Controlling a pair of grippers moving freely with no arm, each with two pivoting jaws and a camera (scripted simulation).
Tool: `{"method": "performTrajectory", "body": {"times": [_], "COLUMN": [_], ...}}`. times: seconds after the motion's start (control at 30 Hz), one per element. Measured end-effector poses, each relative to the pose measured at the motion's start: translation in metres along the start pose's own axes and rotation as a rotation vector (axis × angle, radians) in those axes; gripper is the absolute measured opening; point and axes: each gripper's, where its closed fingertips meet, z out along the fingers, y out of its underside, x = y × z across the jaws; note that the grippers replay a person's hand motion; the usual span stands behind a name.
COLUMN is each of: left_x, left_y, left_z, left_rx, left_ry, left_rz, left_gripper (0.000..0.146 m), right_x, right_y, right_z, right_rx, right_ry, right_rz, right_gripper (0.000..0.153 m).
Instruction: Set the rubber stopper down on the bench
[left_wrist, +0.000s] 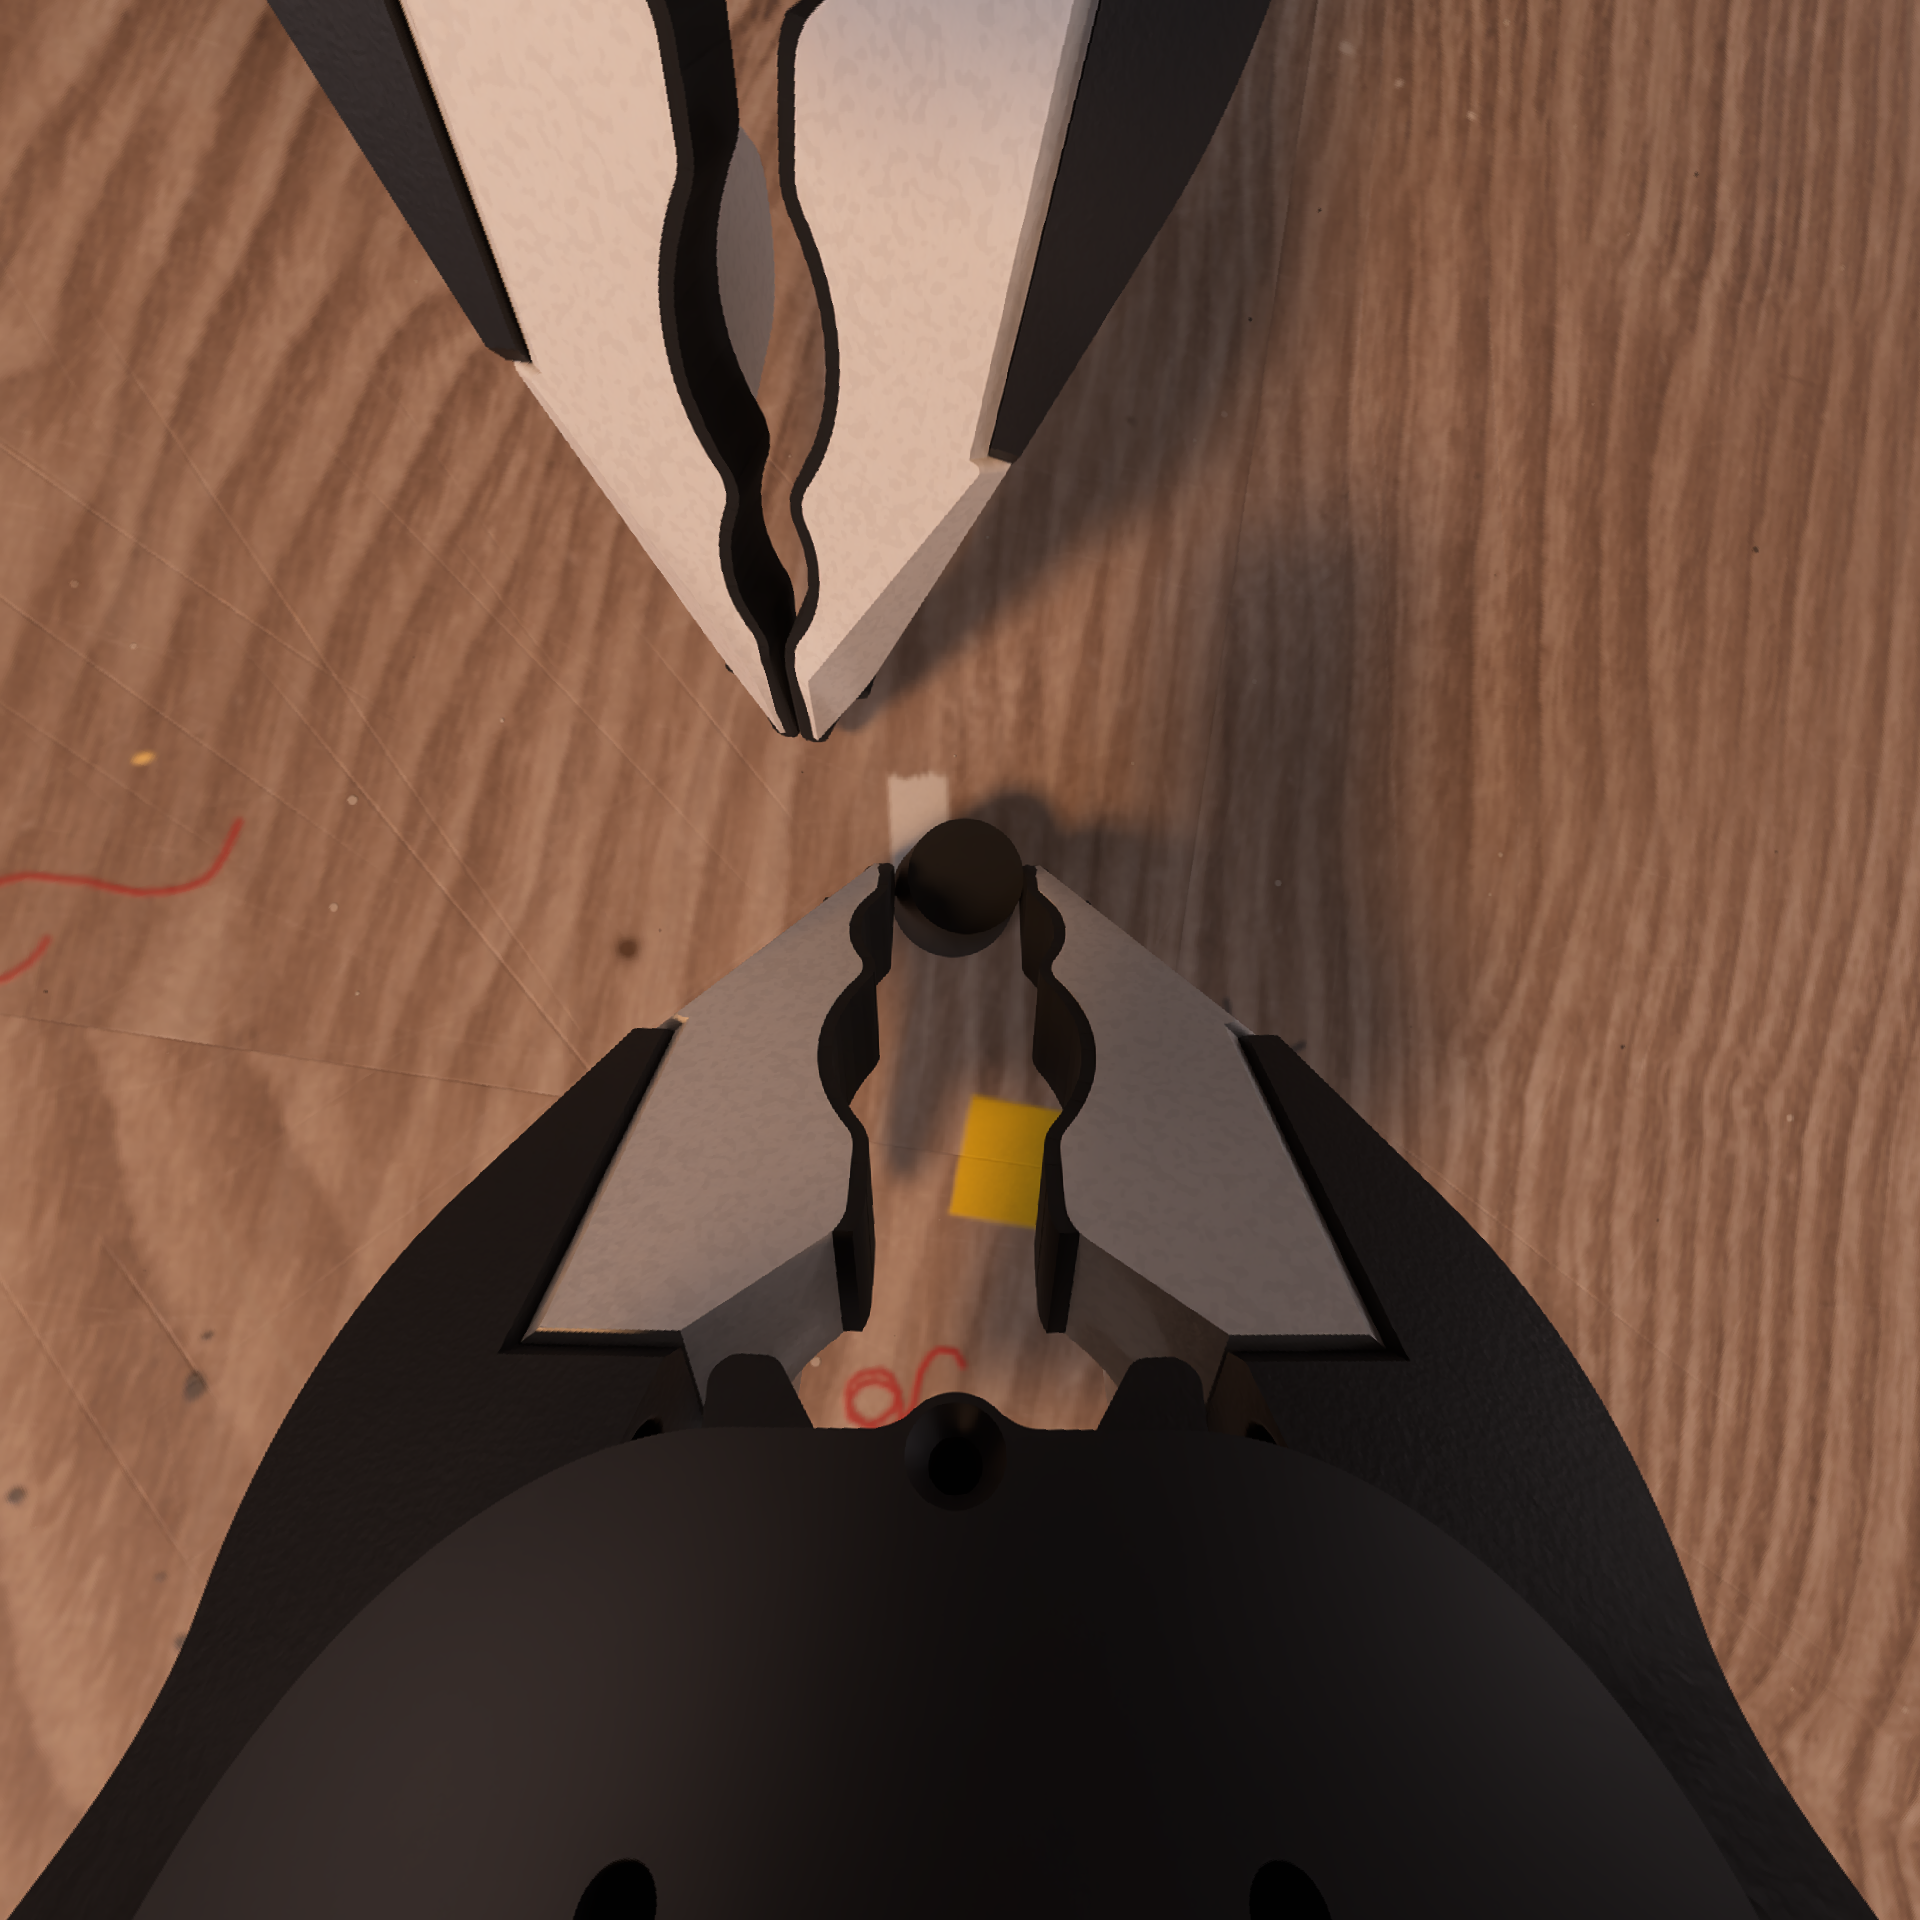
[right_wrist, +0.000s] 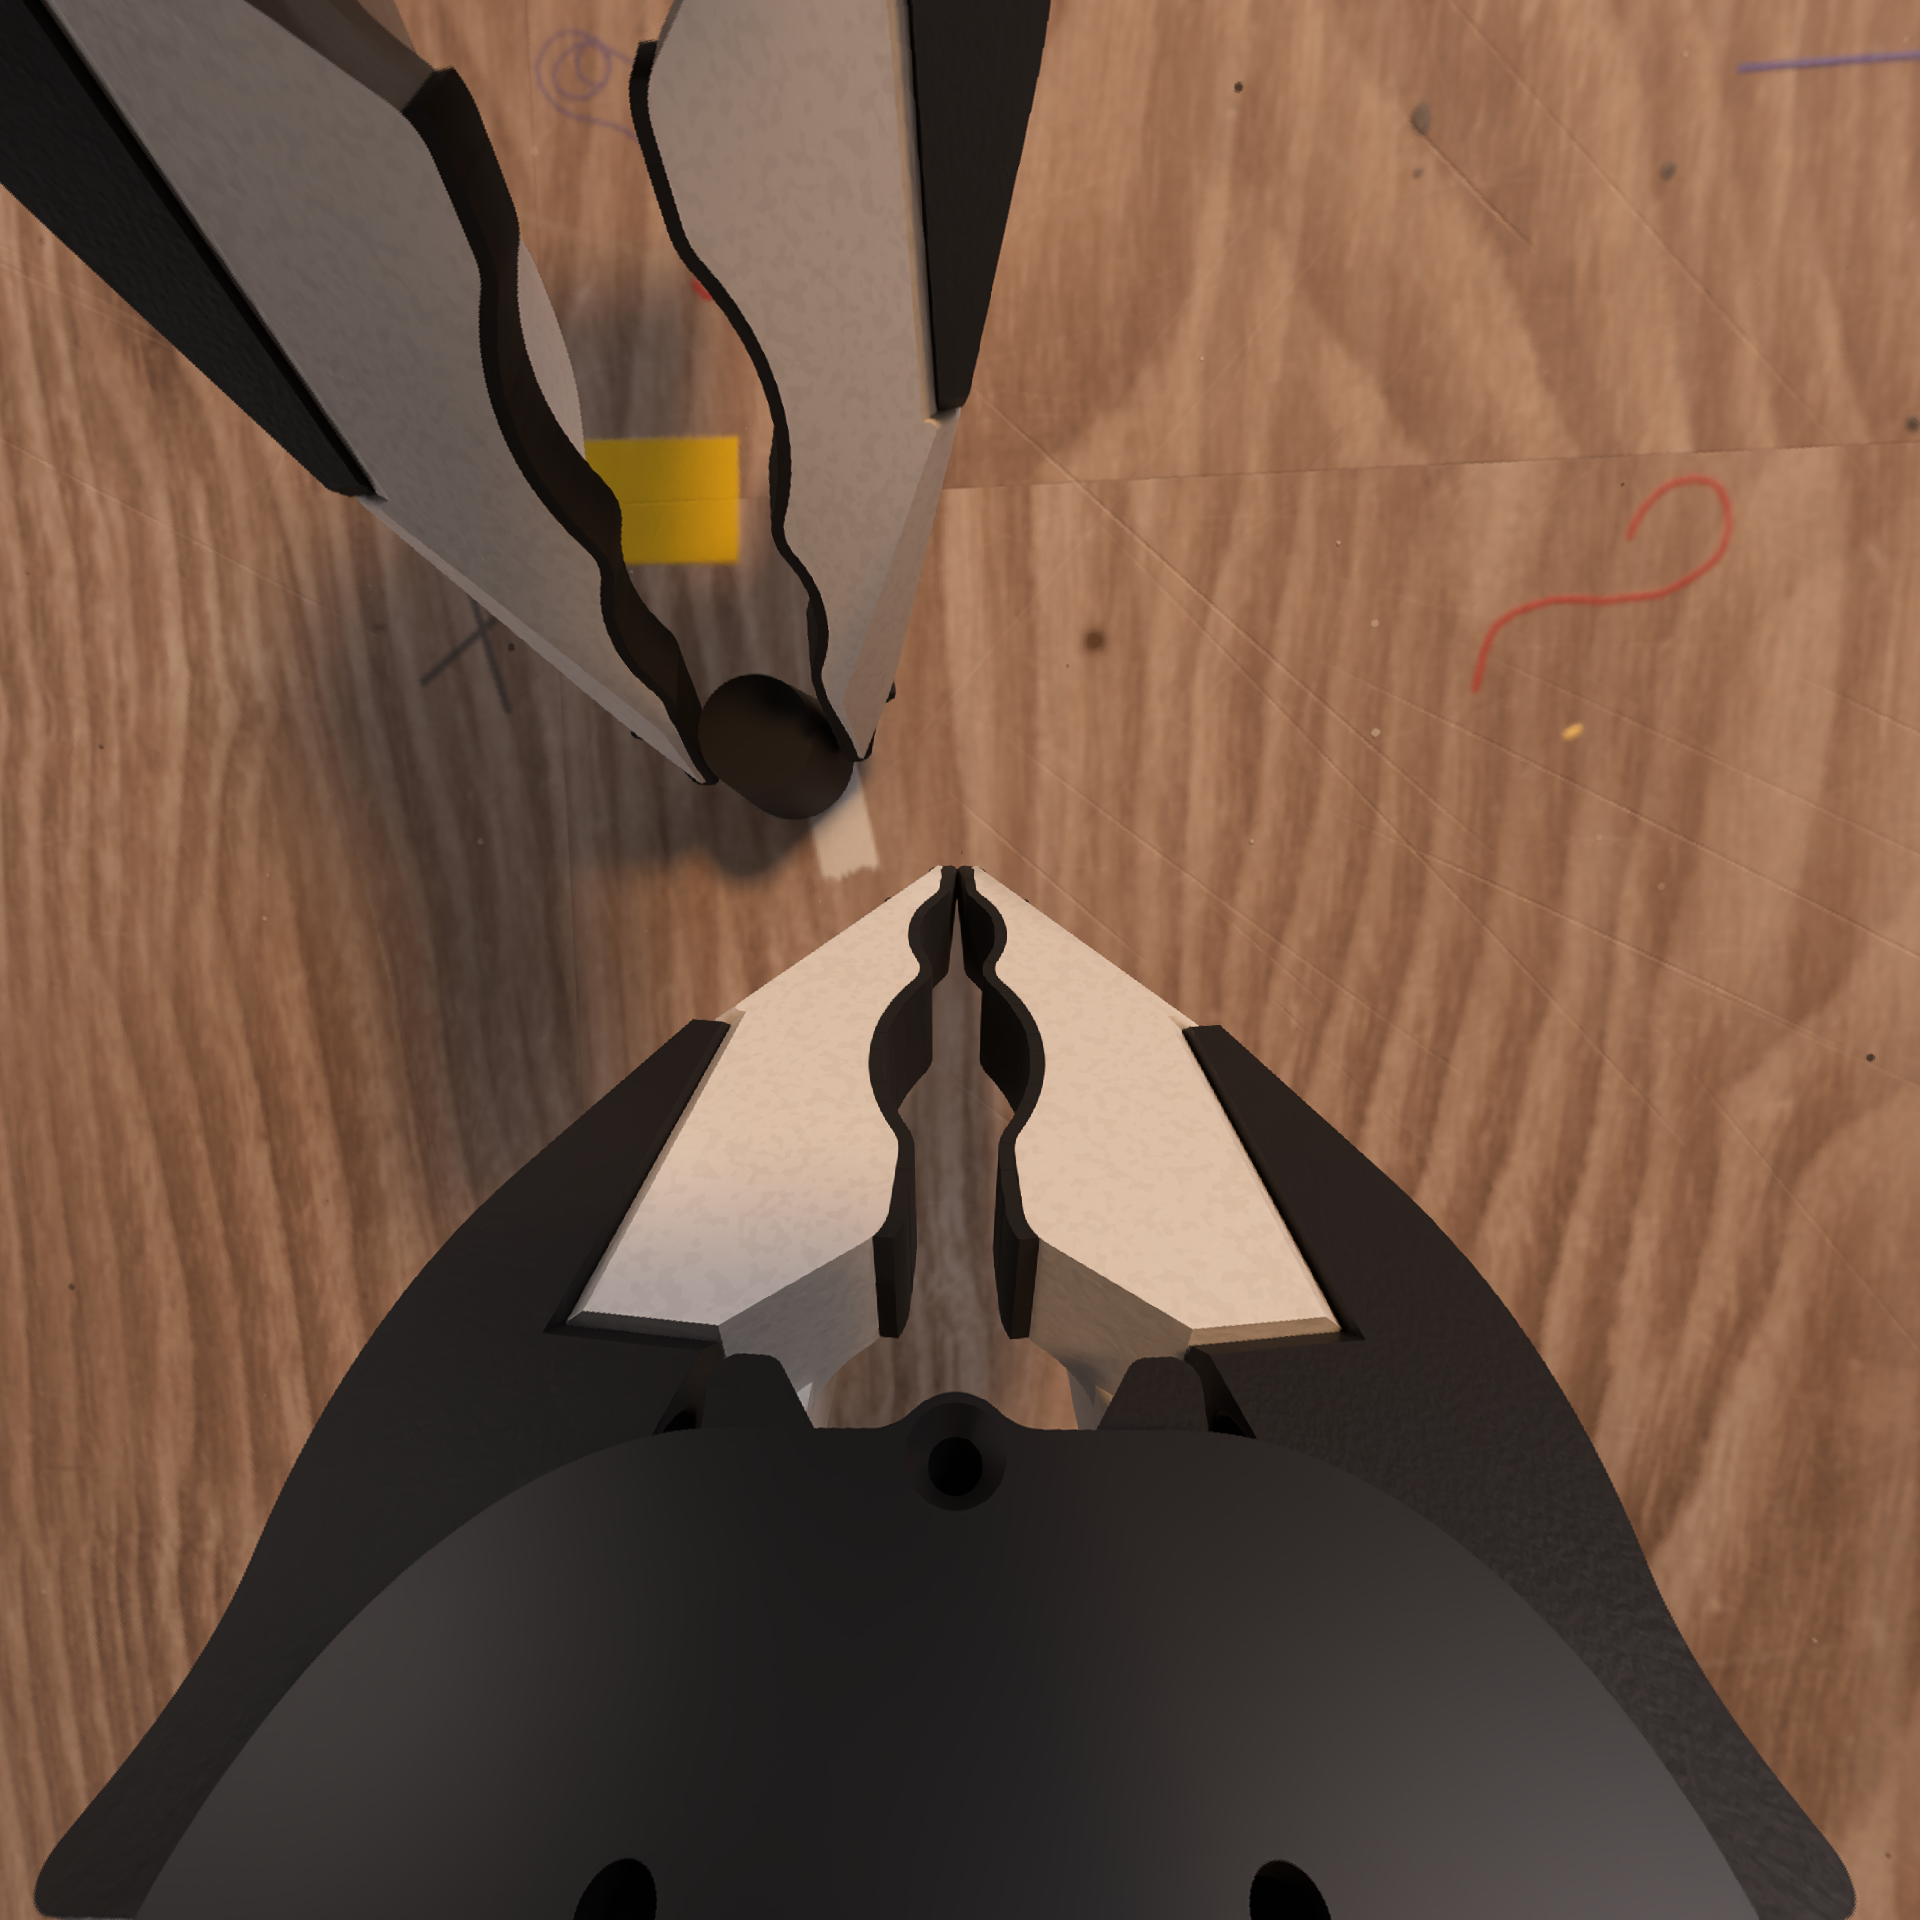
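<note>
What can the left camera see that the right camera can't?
Only the left wrist view shows a red loopy scribble under its gripper. Only the right wrist view shows a purple line and a dark cross mark. Both show the left gripper pinching the rubber stopper, the right gripper shut and empty, the yellow square and the wooden bench.

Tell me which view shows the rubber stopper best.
The right wrist view: the rubber stopper shows its round face and side, pinched at the left claw tips. The left wrist view shows only its dark top between those tips.
</note>
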Motion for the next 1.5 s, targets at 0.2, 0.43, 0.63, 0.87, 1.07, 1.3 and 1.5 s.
{"method": "performTrajectory", "body": {"times": [0.2, 0.43, 0.63, 0.87, 1.07, 1.3, 1.5], "left_x": [0.000, 0.000, -0.001, -0.002, -0.002, 0.000, 0.001], "left_y": [0.000, 0.001, 0.003, 0.003, 0.004, 0.003, 0.002], "left_z": [0.000, 0.000, -0.001, -0.001, -0.001, -0.001, 0.000], "left_rx": [0.004, 0.008, 0.000, -0.006, -0.009, -0.009, -0.004], "left_ry": [0.005, 0.012, -0.001, -0.020, -0.026, -0.036, -0.051], "left_rz": [-0.009, -0.019, -0.014, -0.023, -0.020, -0.021, -0.018], "left_gripper": [0.024, 0.024, 0.024, 0.024, 0.024, 0.024, 0.024], "right_x": [-0.003, -0.010, 0.002, 0.003, 0.000, -0.007, -0.007], "right_y": [-0.009, -0.019, -0.017, -0.007, -0.010, -0.001, -0.002], "right_z": [0.005, 0.012, 0.000, 0.002, -0.008, 0.000, -0.005], "right_rx": [0.087, 0.157, 0.181, 0.126, 0.141, 0.085, 0.094], "right_ry": [-0.069, -0.131, -0.093, -0.080, -0.055, -0.093, -0.066], "right_rz": [0.030, 0.033, 0.052, 0.055, 0.031, 0.038, 0.028], "right_gripper": [0.000, 0.000, 0.000, 0.000, 0.000, 0.000, 0.000]}}
